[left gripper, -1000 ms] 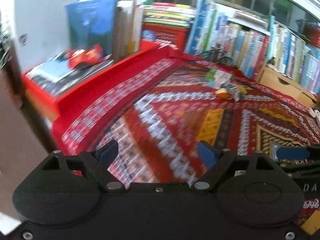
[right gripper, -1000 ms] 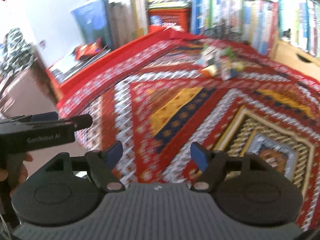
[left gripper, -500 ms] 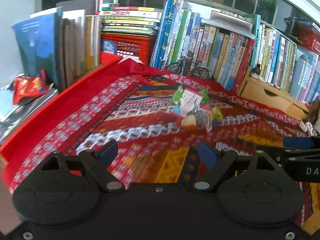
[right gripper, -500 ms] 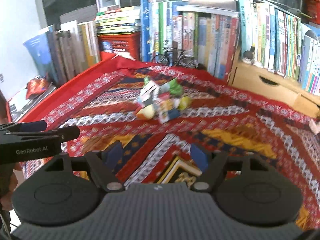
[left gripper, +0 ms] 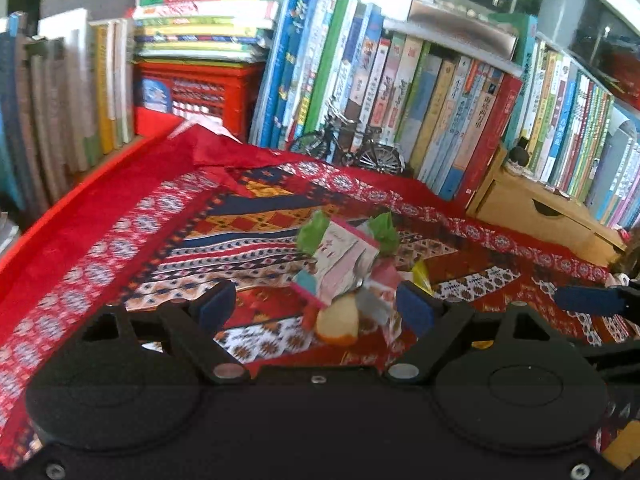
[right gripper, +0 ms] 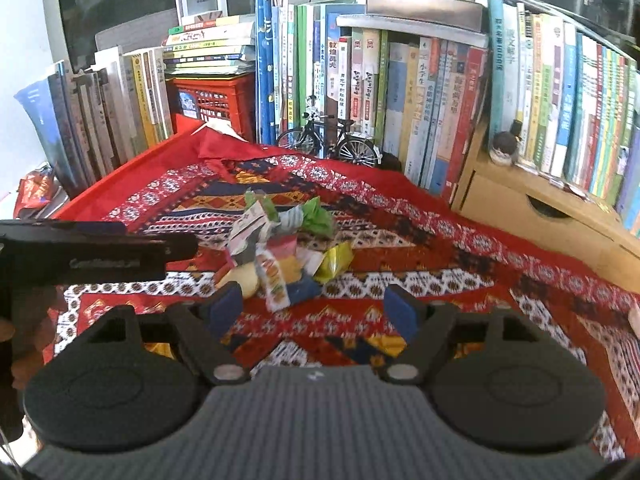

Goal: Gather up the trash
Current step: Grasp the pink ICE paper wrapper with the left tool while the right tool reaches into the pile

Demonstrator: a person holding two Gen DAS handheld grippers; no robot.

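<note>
A pile of trash [left gripper: 344, 268] lies on the red patterned cloth [left gripper: 120, 240]: a pink-and-white carton, green wrappers, a yellow wrapper and a pale round piece. It also shows in the right wrist view [right gripper: 280, 248]. My left gripper [left gripper: 316, 308] is open and empty, with the near edge of the pile between its fingertips. My right gripper [right gripper: 312, 308] is open and empty, just short of the pile. The left gripper's body [right gripper: 92, 252] shows at the left of the right wrist view.
Rows of upright books [right gripper: 400, 92] line the back. A red crate [right gripper: 212, 100] with stacked books stands at back left. A small model bicycle [right gripper: 328, 140] stands before the books. A wooden drawer box [right gripper: 536, 212] sits at right. A red snack bag [right gripper: 36, 188] lies far left.
Both grippers have swung right and moved forward toward the trash pile, which now sits much closer. Both stay open.
</note>
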